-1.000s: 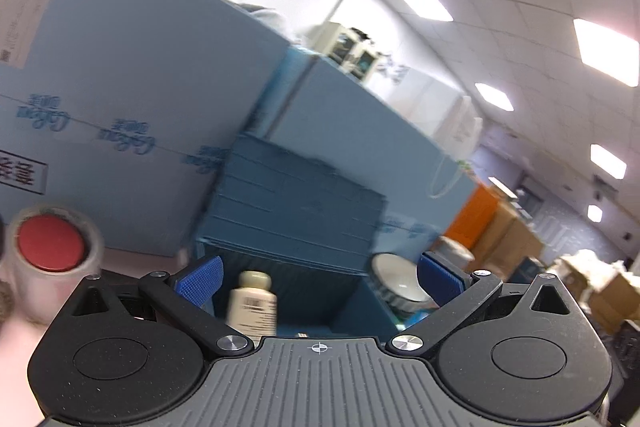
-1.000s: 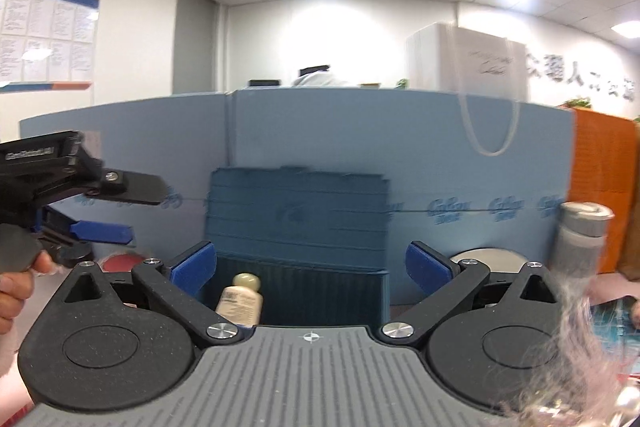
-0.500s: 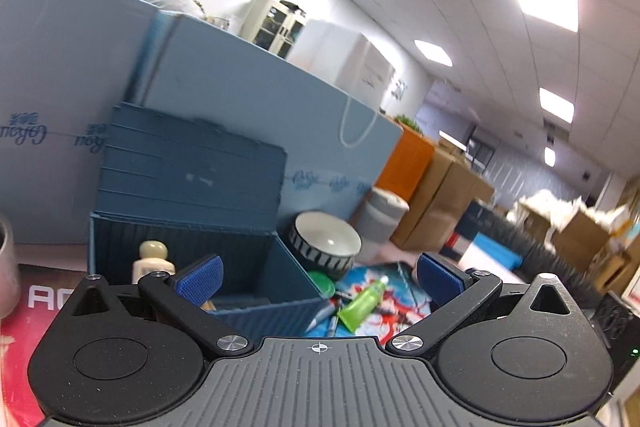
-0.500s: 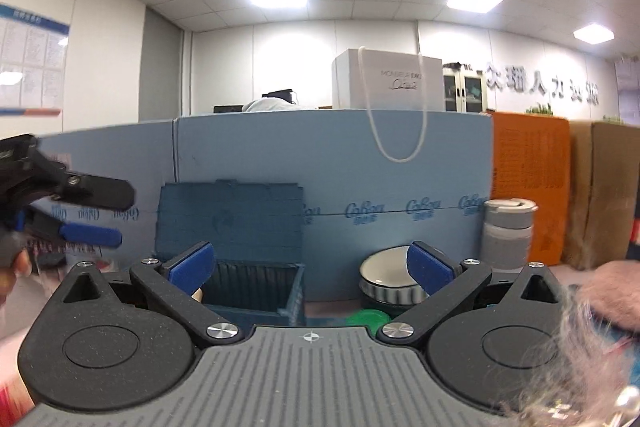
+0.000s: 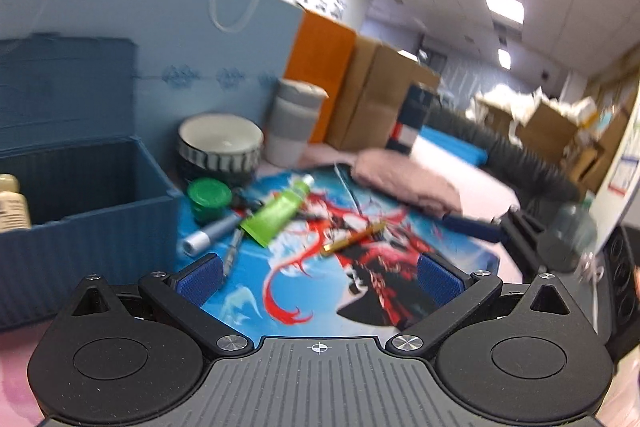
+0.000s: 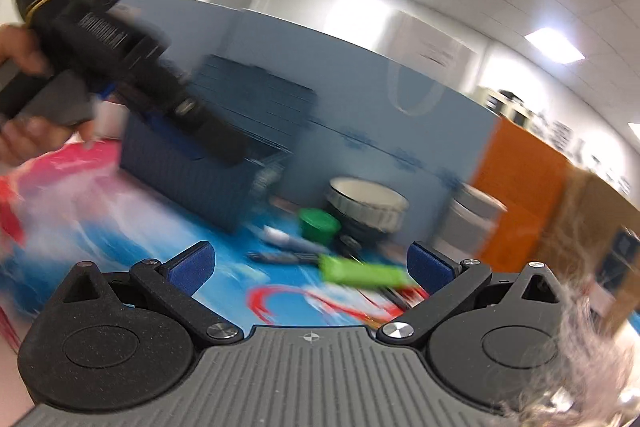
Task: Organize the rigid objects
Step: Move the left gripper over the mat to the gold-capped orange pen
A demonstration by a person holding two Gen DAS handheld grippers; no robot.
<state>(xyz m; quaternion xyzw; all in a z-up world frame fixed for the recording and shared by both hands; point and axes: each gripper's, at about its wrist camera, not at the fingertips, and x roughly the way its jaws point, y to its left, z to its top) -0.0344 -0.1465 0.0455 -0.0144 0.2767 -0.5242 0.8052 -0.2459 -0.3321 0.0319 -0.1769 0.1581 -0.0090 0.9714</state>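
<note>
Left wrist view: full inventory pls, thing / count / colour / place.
storage box: 1, dark blue, left, lid up
bottle: 1, cream, inside the box
bowl: 1, white inside with striped rim, right of the box
jar: 1, green, in front of the bowl
tube: 1, light green, lying on the mat
marker: 1, silver-grey, left of the tube
pen: 1, gold, mid-mat
cup: 1, grey and white, behind the mat
mat: 1, blue with red print, under the clutter
cloth: 1, pink, right
left claw: open, empty
right claw: open, empty
hand: 1, holding the left claw's grip, seen from the right wrist
</note>
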